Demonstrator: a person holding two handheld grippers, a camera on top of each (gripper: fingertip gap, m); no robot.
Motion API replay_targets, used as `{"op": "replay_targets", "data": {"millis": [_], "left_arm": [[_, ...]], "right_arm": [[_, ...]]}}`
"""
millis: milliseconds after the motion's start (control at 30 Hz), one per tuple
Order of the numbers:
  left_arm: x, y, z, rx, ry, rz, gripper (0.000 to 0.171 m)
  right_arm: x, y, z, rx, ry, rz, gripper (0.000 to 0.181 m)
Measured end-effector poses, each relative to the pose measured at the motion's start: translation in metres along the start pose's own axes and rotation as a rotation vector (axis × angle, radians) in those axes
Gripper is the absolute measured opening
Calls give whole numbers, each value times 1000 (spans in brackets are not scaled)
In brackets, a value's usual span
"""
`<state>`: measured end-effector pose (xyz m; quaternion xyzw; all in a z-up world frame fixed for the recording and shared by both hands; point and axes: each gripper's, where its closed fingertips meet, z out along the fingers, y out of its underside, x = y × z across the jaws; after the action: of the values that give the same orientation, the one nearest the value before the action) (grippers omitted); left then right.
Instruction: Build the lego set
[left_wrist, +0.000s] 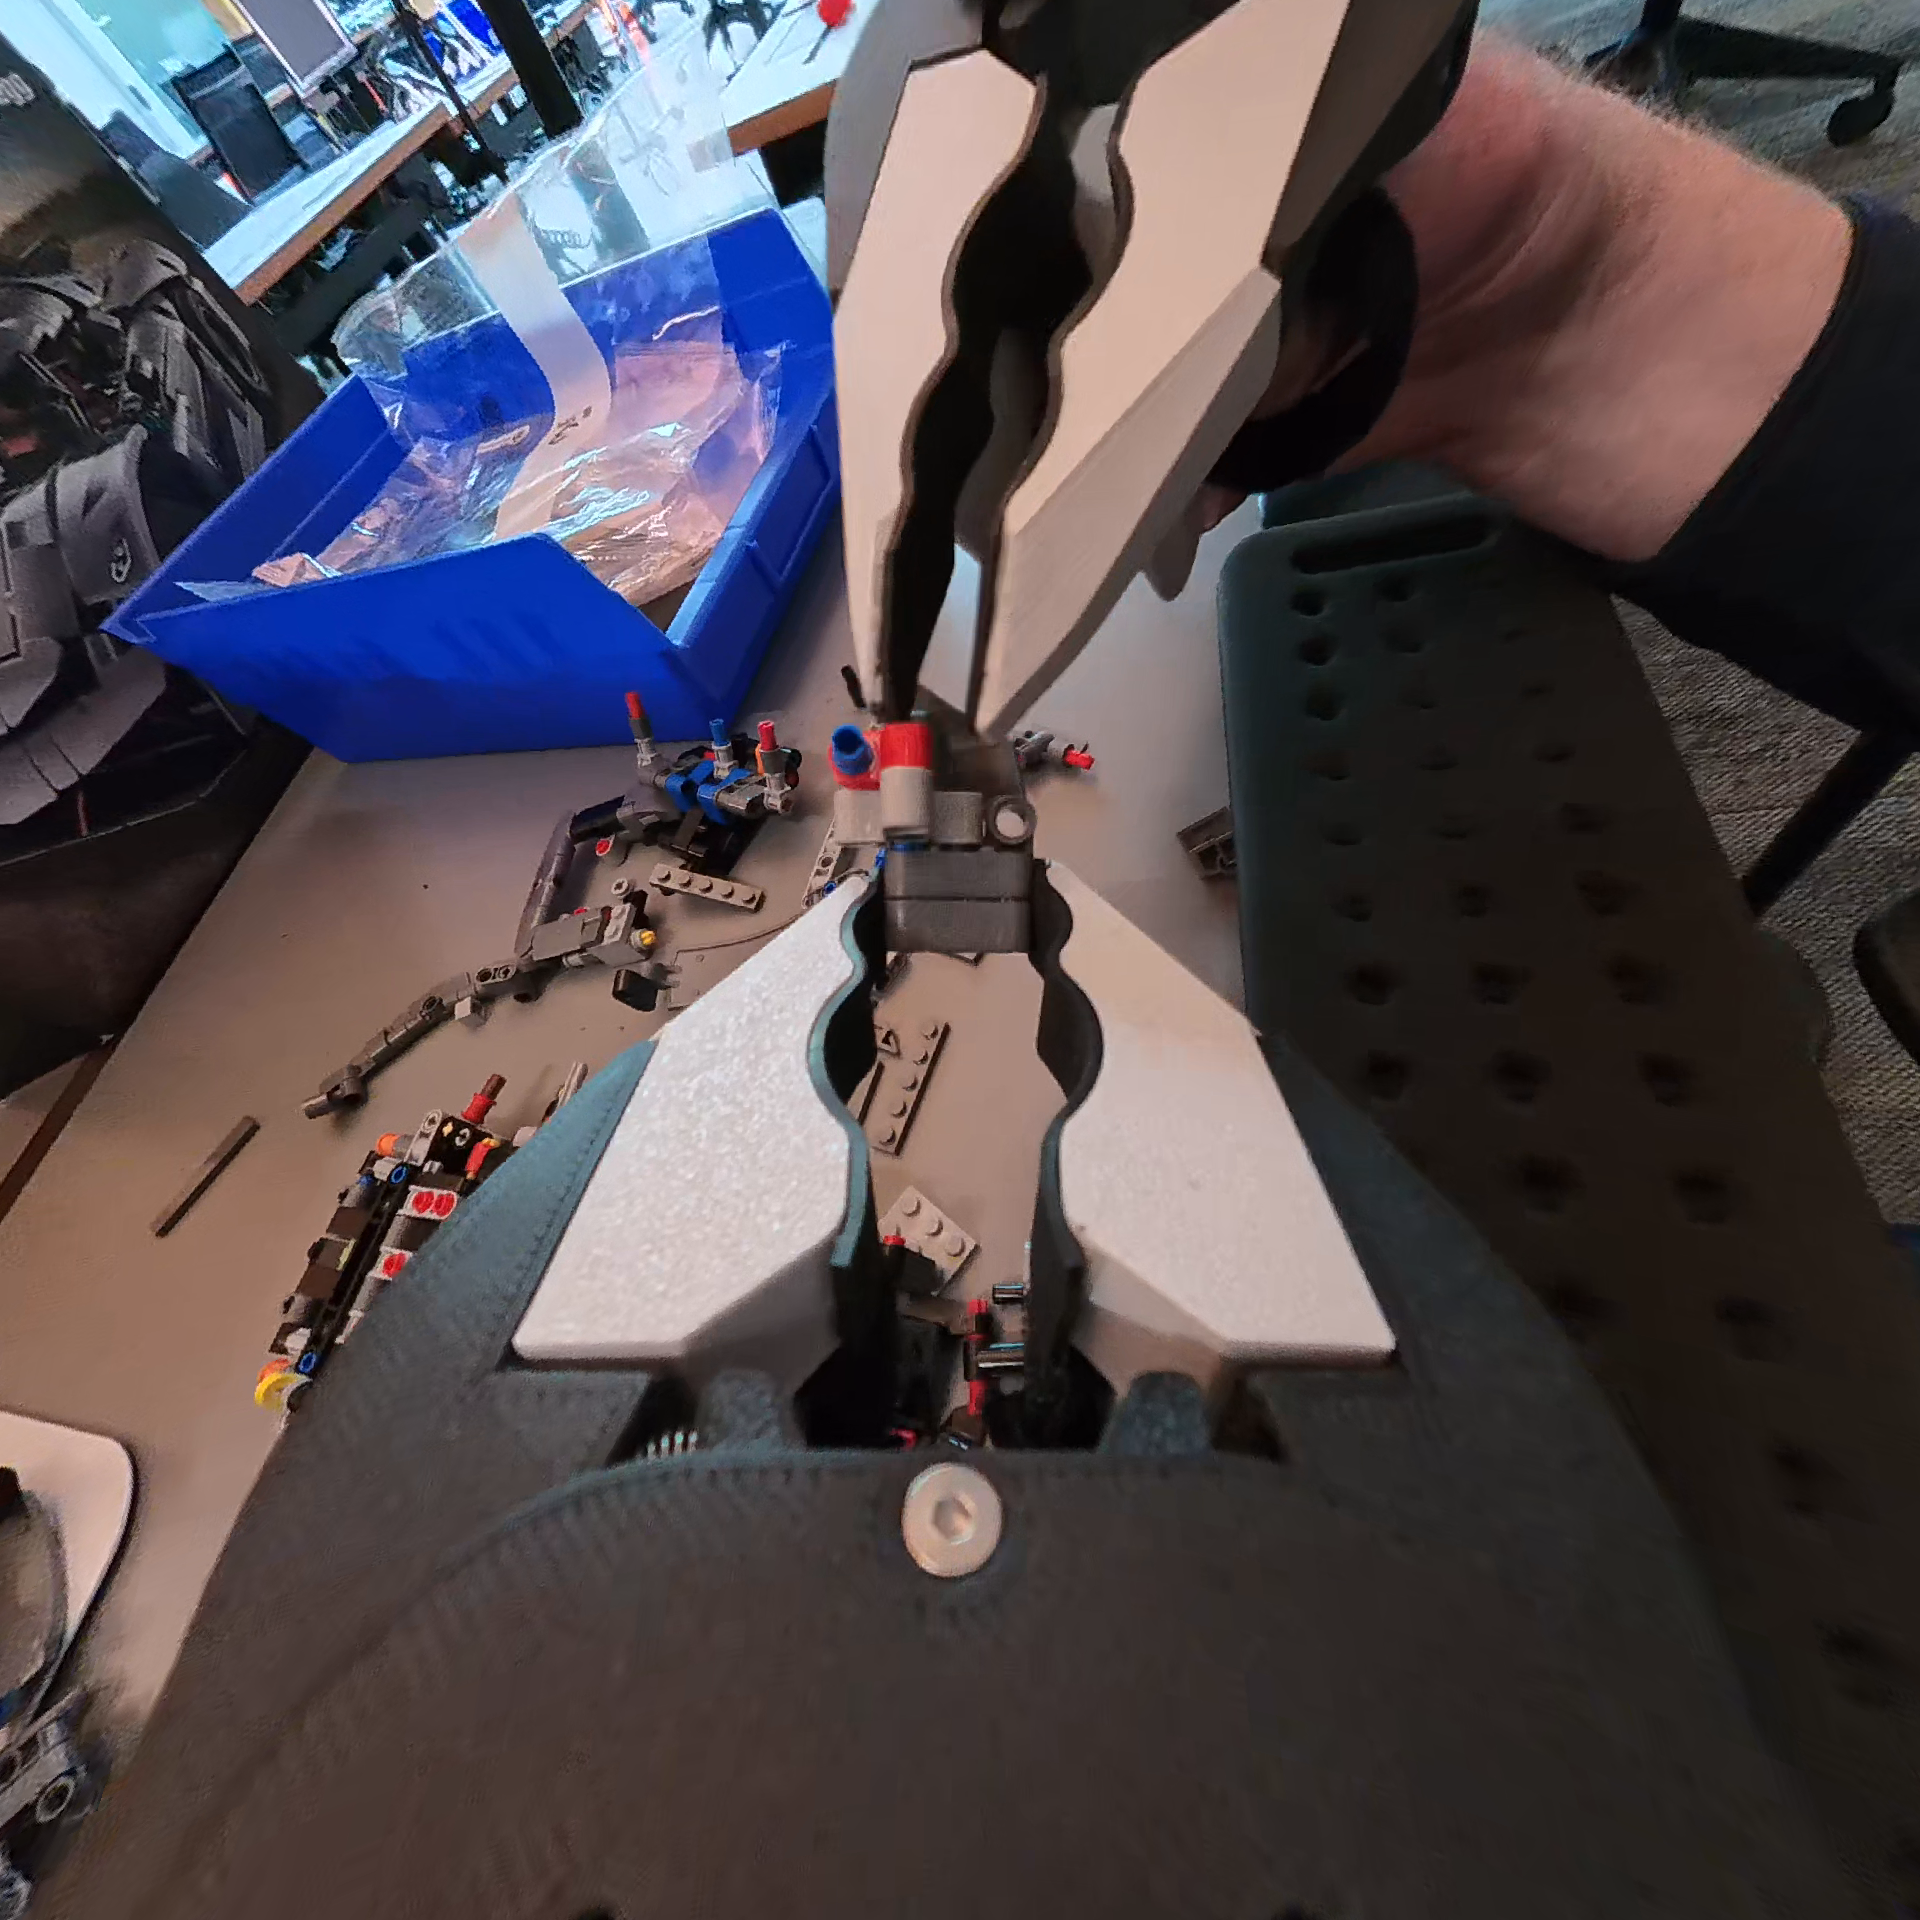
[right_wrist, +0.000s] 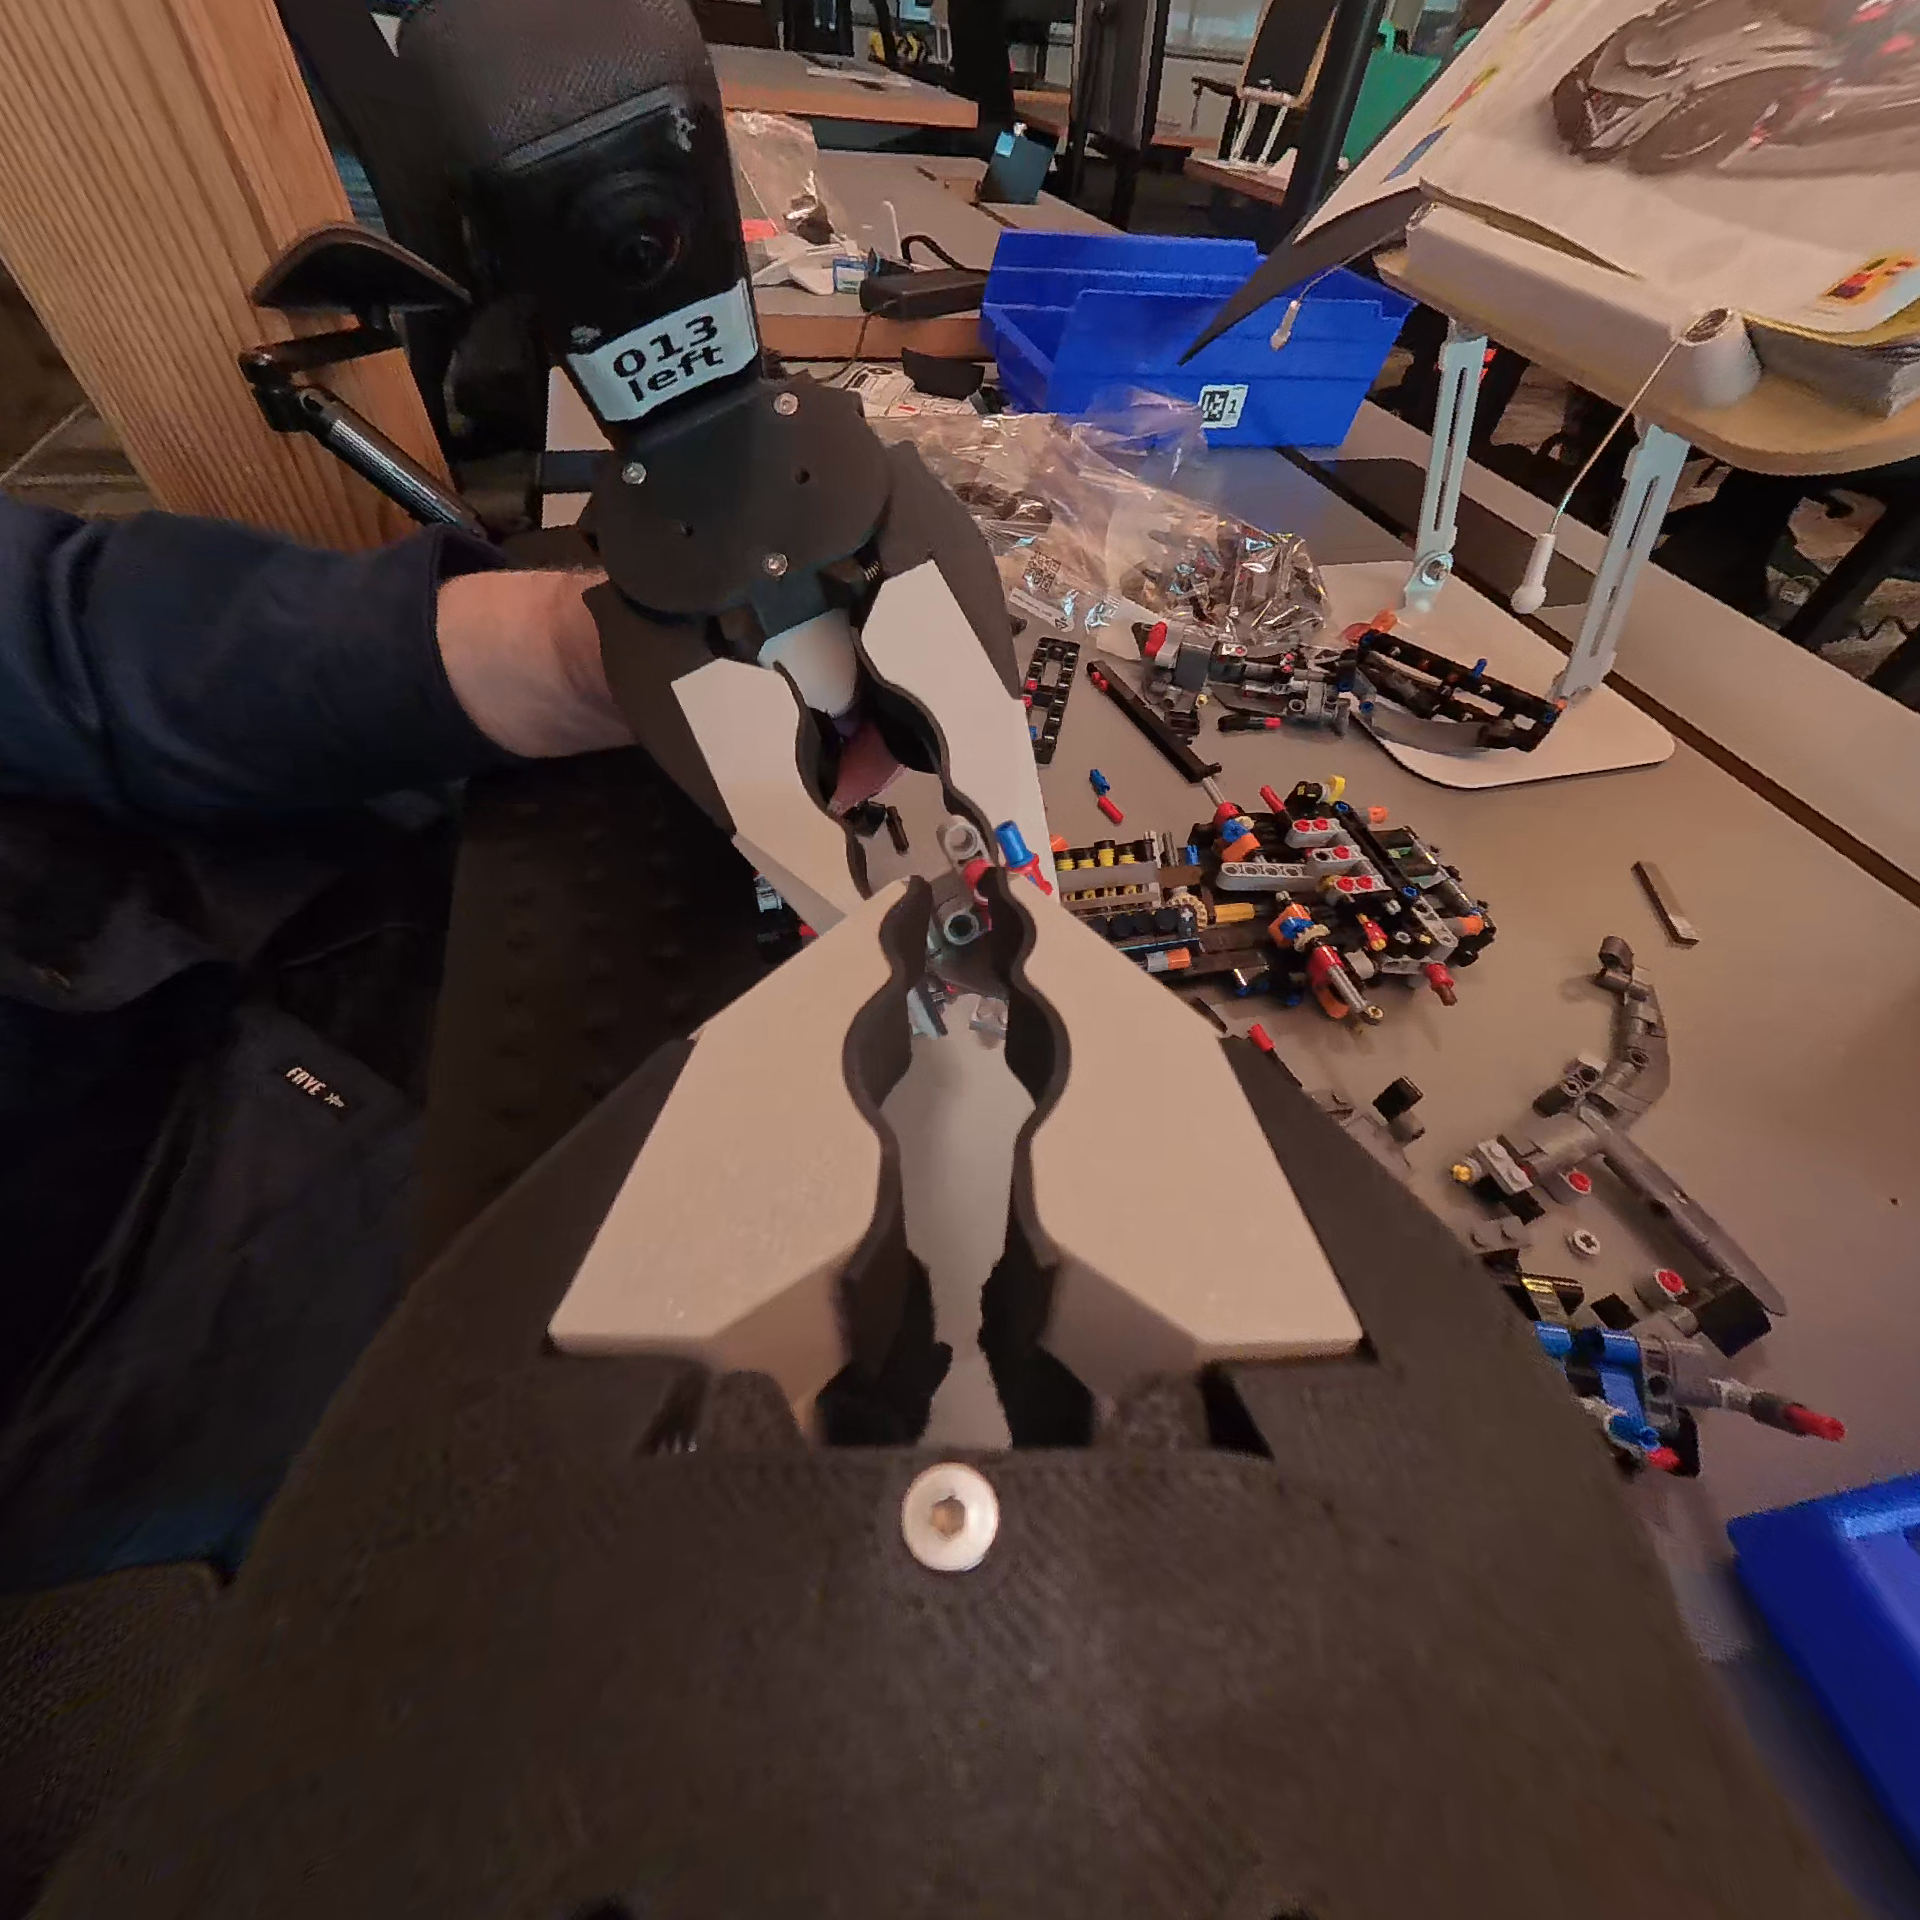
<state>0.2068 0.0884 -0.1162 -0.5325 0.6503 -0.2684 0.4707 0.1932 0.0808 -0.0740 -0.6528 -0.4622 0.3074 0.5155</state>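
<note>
- Left wrist view: left tongs (left_wrist: 956, 894) clenched on a small grey brick assembly (left_wrist: 956, 883), held at the very tips, above the bench (left_wrist: 208, 1039).
- Right tongs (left_wrist: 914, 707) reaching down from above, tips pinched together on the red-and-grey pin (left_wrist: 906, 774) standing on top of that assembly; one blue pin (left_wrist: 852, 750) just left of it.
- Left of the left tongs, on the bench: one blue bin (left_wrist: 416, 644) with clear plastic bags (left_wrist: 582, 416) inside, one long dark chassis build (left_wrist: 384, 1236), several loose grey and dark sub-builds, exact number hard to tell.
- Between the left fingers, lower down: two grey studded plates (left_wrist: 914, 1081) lying on the bench.
- Right wrist view: right tongs (right_wrist: 961, 914) closed at the tips on the same small assembly (right_wrist: 961, 920), with the left tongs (right_wrist: 894, 831) meeting them from beyond, gripped by a hand (right_wrist: 520, 665).
- Right of the right tongs: the multicoloured chassis build (right_wrist: 1309, 904), one curved grey sub-build (right_wrist: 1621, 1081), one blue-and-grey sub-build (right_wrist: 1642, 1382), one black frame (right_wrist: 1455, 675).
- Farther beyond: one bag of parts (right_wrist: 1143, 540), stacked blue bins (right_wrist: 1174, 322), one instruction booklet (right_wrist: 1662, 156) on a stand.
</note>
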Motion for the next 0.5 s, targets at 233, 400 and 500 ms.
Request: {"op": "replay_targets", "data": {"millis": [233,400,500], "left_arm": [[-3,1,0,-12,-27,12,24],[-6,1,-1,-10,-39,12,23],[-5,-2,-2,7,-35,9,23]], "right_arm": [[6,10,-2,-67,45,-10,10],[9,16,0,-81,31,49,15],[13,17,3,-88,50,70,15]]}}
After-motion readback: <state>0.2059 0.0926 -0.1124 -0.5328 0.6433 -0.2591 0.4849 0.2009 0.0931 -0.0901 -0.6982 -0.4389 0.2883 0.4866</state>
